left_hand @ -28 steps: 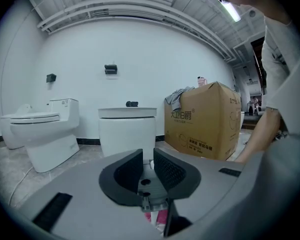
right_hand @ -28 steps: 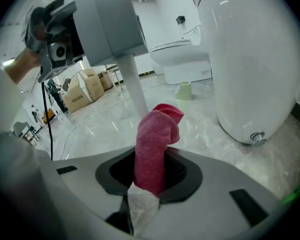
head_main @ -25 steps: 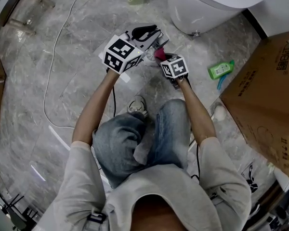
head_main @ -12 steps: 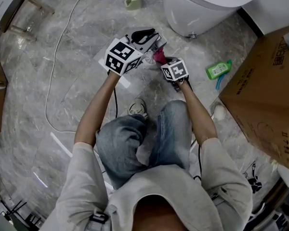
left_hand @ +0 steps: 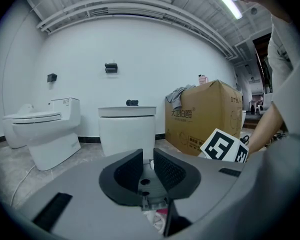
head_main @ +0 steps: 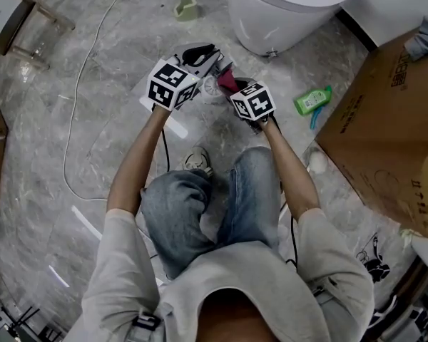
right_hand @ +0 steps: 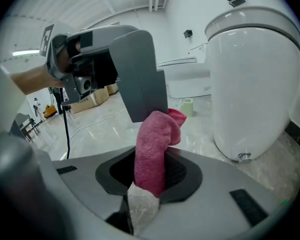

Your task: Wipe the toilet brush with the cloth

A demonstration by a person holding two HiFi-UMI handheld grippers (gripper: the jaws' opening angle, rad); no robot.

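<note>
On a grey marble floor (head_main: 93, 120), before a white toilet (head_main: 285, 13) at the far side and a cardboard box (head_main: 385, 120) to the right, a crouching person brings two handheld grippers together. The left gripper (left_hand: 147, 160) has its jaws drawn narrow, only a slim gap between them, and they appear to pinch a thin white part, most likely the stem of the toilet brush (head_main: 212, 87), whose pale body shows just beyond the marker cube in the head view. The right gripper (right_hand: 154, 170) has its jaws closed on a pink cloth (right_hand: 155, 144), a bunched terry fold that rises out of the jaws and curls over against the left gripper's grey body.

The brush looks light and rigid in the stem, with a springier head, so it is best held by the stem, clear of the part to be wiped. The cloth is soft and limp; a thick bunch held deep in the jaws should keep it from slipping during rubbing.
</note>
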